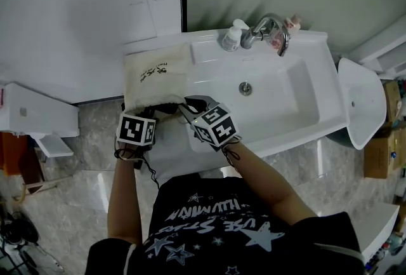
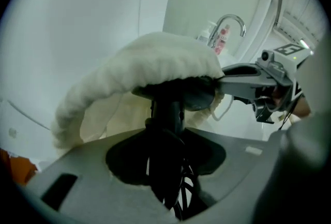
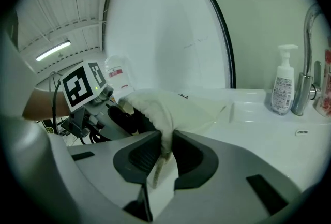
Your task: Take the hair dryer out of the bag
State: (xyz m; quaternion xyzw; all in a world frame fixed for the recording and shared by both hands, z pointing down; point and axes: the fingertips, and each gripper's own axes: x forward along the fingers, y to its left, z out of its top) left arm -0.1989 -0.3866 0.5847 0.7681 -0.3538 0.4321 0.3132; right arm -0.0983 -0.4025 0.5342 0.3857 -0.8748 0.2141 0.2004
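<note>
the cream cloth bag (image 1: pixel 155 80) lies on the flat left ledge of the white ceramic sink (image 1: pixel 320 131), its mouth turned toward the sink's front edge and the person. left of that ledge the sink ends and the grey marbled floor (image 1: pixel 82 140) lies below. to the right the hollow basin gives open room. the chrome curved faucet (image 1: pixel 269 29) and the white pump bottle (image 1: pixel 233 35) stand at the back rim, well apart from the bag.

the black plastic hair dryer (image 2: pixel 168 109) sits in the bag's mouth: its rounded body is under the raised, ribbed cloth rim and its handle sticks out toward the front edge, with black cord hanging below it. the left gripper (image 2: pixel 165 153) has its jaws closed on that handle. the right gripper (image 3: pixel 160 158), just beside it on the basin side, pinches the bag's rim between nearly closed jaws, holding the cloth up off the dryer's body, with a pale drawstring hanging down between them.
</note>
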